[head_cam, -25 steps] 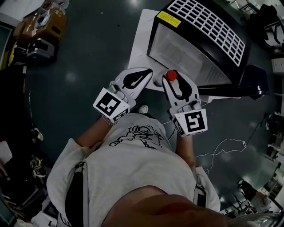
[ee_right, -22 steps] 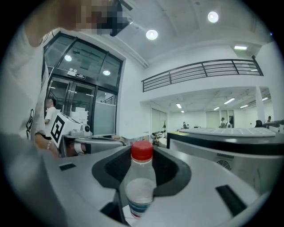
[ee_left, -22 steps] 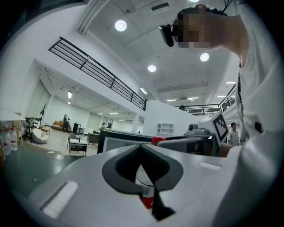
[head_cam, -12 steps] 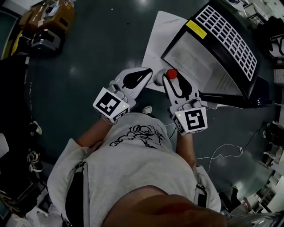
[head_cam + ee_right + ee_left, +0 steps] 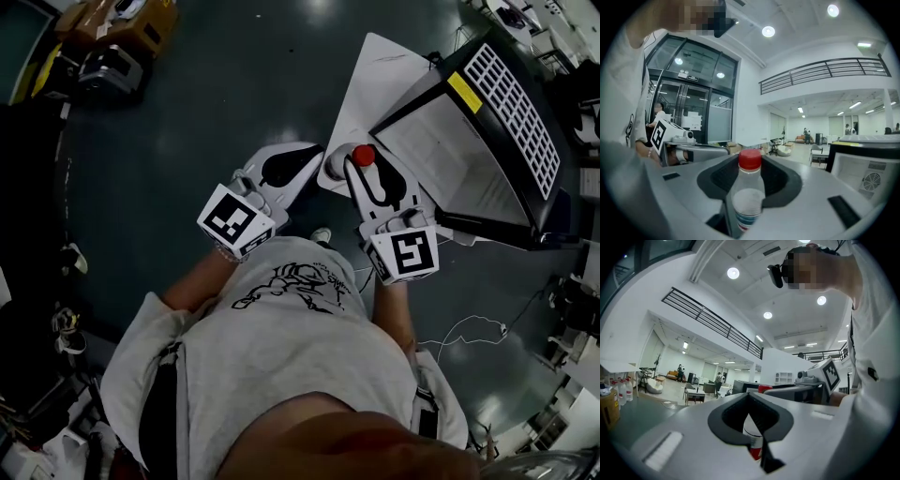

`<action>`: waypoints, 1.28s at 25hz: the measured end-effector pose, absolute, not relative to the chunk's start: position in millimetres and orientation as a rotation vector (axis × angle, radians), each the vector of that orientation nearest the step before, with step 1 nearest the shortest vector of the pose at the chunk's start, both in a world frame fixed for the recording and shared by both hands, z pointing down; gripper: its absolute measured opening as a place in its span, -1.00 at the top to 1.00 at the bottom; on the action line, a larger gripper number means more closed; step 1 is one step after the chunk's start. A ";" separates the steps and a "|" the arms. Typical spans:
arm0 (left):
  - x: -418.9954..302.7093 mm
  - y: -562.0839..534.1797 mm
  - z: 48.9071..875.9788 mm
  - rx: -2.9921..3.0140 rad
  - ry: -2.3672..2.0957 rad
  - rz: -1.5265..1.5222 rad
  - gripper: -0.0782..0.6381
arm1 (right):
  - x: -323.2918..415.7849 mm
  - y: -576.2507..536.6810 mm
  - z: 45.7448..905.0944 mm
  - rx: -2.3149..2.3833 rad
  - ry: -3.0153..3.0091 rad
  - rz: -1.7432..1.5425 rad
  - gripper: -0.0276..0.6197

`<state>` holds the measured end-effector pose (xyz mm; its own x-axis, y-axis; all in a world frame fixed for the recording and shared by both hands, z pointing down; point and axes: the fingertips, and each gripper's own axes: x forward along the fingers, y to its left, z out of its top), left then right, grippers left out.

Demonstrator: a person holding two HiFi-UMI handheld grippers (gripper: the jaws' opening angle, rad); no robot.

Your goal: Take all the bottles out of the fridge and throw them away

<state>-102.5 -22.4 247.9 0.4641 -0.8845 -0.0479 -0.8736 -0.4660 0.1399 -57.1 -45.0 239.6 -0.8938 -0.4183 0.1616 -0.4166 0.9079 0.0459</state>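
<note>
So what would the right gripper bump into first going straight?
Probably nothing soon: past the right gripper and its bottle lies open hall; the black fridge sits off to the right.

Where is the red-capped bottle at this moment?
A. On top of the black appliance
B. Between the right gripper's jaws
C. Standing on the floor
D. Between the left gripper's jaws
B: in the right gripper view the bottle stands upright between the jaws of the right gripper, held at its sides, and the head view shows its red cap at that gripper's tip.
</note>
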 end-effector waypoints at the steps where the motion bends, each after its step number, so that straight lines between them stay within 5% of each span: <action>1: -111.4 -18.8 248.2 2.600 -1.578 -0.173 0.76 | -66.6 -41.8 239.7 0.629 -2.906 -0.017 0.45; 16: -215.0 37.4 260.6 2.524 -1.666 -0.162 0.76 | -173.9 8.7 248.5 0.507 -2.921 -0.039 0.45; 32: -199.8 27.2 260.0 2.528 -1.646 -0.172 0.76 | -160.4 -2.8 250.4 0.539 -2.903 -0.047 0.45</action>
